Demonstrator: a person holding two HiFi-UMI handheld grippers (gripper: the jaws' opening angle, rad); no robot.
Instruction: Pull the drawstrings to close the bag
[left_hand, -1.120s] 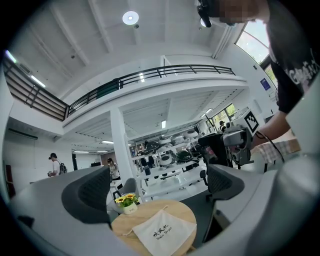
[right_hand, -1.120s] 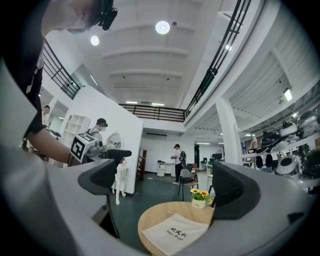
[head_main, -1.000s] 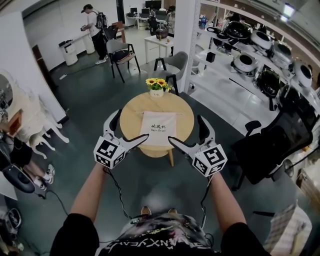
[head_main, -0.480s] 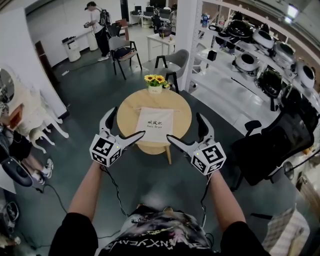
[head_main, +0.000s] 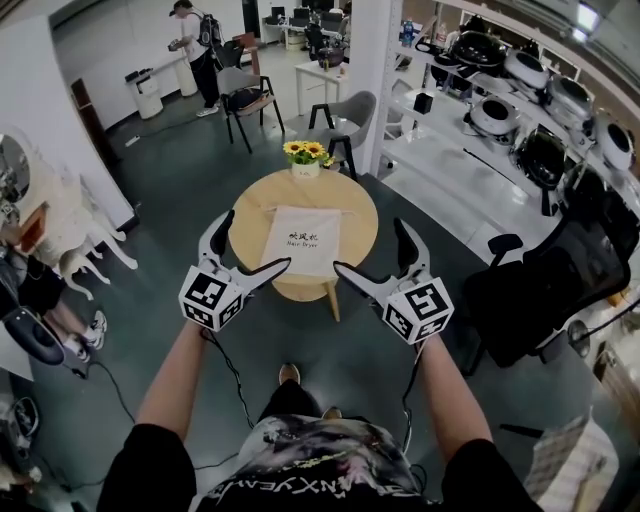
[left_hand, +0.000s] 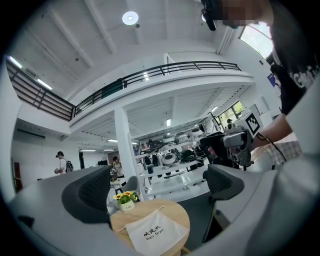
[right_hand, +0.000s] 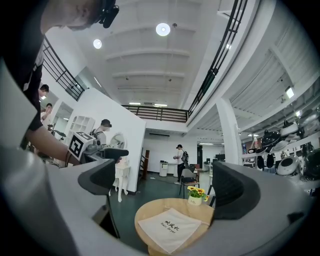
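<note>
A white cloth drawstring bag (head_main: 301, 238) with dark print lies flat on a small round wooden table (head_main: 355, 215); it also shows in the left gripper view as the bag (left_hand: 156, 232) and in the right gripper view as the bag (right_hand: 171, 228). My left gripper (head_main: 248, 250) hangs open in the air at the table's near left edge, short of the bag. My right gripper (head_main: 374, 255) is open too, at the near right edge. Both hold nothing. The drawstrings show as thin cords at the bag's far corners.
A white pot of yellow flowers (head_main: 306, 159) stands at the table's far edge. A black office chair (head_main: 540, 290) is at the right, grey chairs (head_main: 350, 125) beyond the table, white shelving (head_main: 500, 110) at the far right. A person (head_main: 193, 45) stands in the distance.
Both grippers have shifted slightly forward and up toward the table, staying open. The person has stepped nearer; a foot now shows on the floor below.
</note>
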